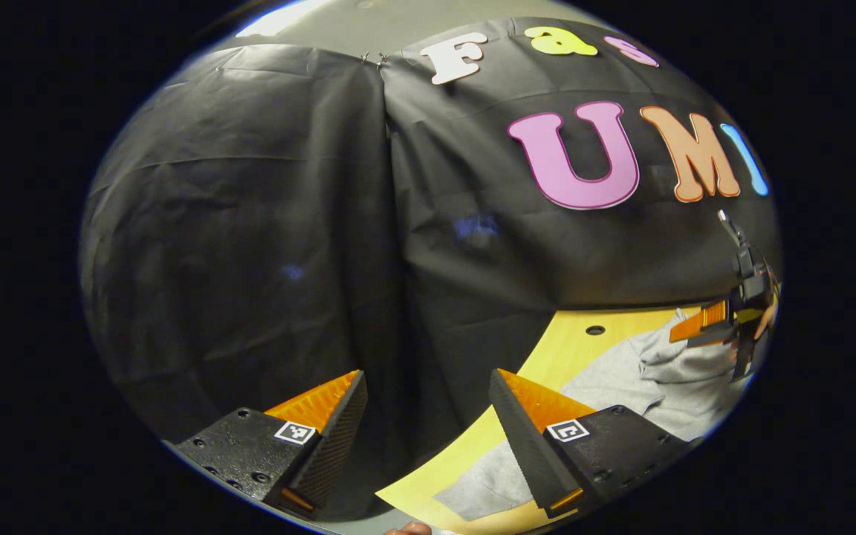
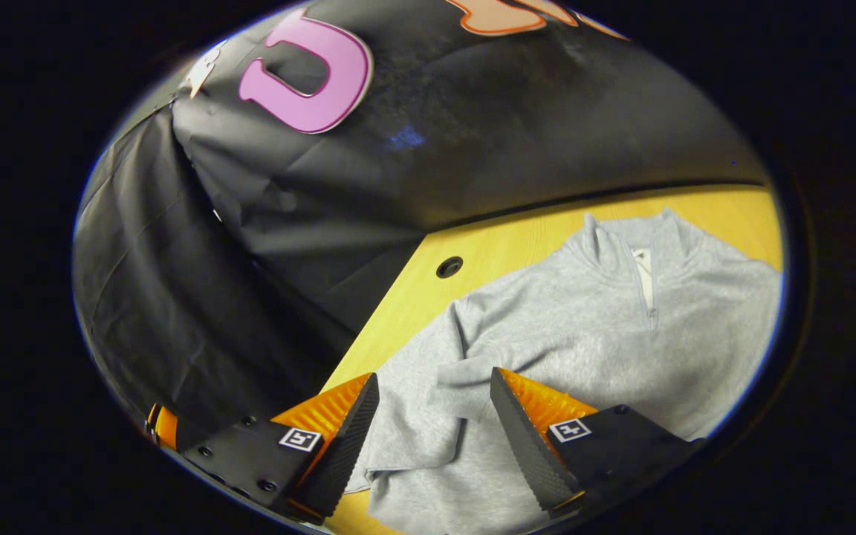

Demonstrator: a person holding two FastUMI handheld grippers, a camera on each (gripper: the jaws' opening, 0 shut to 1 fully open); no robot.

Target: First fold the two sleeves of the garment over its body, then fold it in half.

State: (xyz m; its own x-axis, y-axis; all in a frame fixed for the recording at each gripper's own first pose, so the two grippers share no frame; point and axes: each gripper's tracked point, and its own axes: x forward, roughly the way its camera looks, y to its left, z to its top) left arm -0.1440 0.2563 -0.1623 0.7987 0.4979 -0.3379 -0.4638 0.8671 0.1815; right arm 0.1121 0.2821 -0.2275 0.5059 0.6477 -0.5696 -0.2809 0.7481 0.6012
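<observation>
The grey garment [image 2: 547,334] lies collar-away on the yellow table [image 2: 487,249], and one sleeve [image 2: 465,379] already appears folded across its body near the edge with the round hole [image 2: 449,267] — so the sleeve step looks part done, though the far side is out of sight. The right gripper [image 2: 434,427] hovers over that folded sleeve with its fingers spread wide and nothing between them; the left gripper [image 1: 428,431] is likewise wide and empty, off the table's edge facing the wall. Next, I judge, the other sleeve needs pinching at the cuff and carrying across.
</observation>
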